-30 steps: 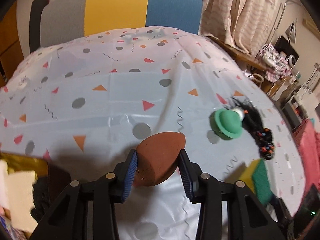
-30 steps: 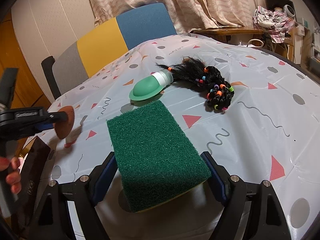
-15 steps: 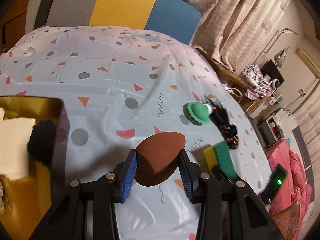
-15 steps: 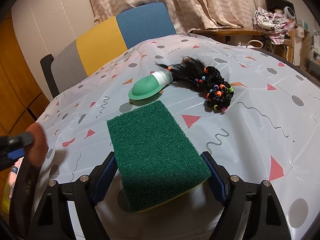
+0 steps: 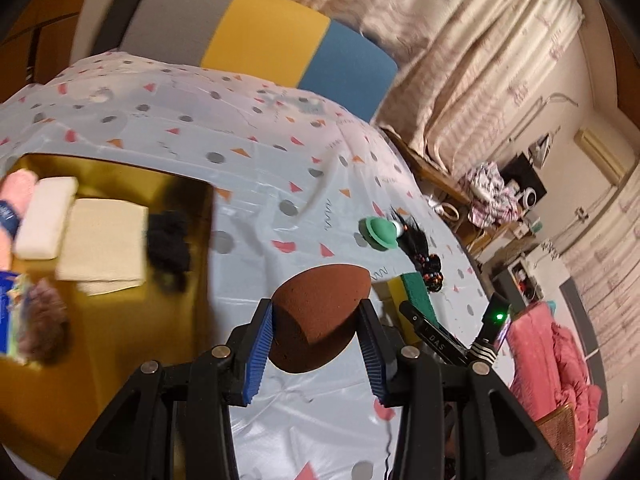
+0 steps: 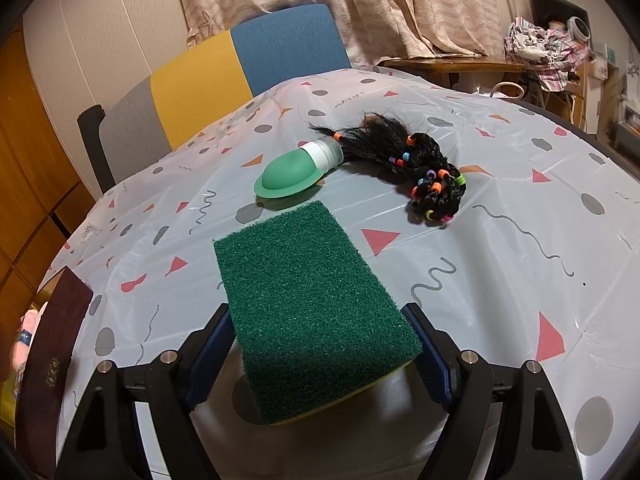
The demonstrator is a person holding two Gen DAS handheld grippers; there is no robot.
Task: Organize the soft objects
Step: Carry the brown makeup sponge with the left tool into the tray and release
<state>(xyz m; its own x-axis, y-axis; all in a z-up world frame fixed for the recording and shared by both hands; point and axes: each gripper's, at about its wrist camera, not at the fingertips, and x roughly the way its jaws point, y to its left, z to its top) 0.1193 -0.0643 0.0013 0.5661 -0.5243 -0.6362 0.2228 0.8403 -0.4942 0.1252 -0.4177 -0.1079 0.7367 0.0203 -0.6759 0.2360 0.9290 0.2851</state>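
My left gripper (image 5: 318, 338) is shut on a brown egg-shaped sponge (image 5: 320, 318) and holds it above the table, just right of a gold-lined box (image 5: 120, 320) that holds cloths, a black puff and other soft items. My right gripper (image 6: 320, 344) is shut on a green scouring sponge (image 6: 308, 300) with a yellow underside, held low over the tablecloth; the sponge also shows in the left wrist view (image 5: 416, 296). A green silicone cup with a white neck (image 6: 290, 176) and a black beaded hair piece (image 6: 428, 176) lie on the table beyond it.
The table has a white patterned cloth (image 6: 520, 220). A grey, yellow and blue chair (image 6: 224, 76) stands at the far edge. The dark box wall (image 6: 52, 356) shows at the left of the right wrist view. Curtains and clutter lie behind.
My left gripper has moved left and up with the brown sponge, bringing the gold-lined box further into view and leaving the right wrist view. The right gripper and green sponge have not moved.
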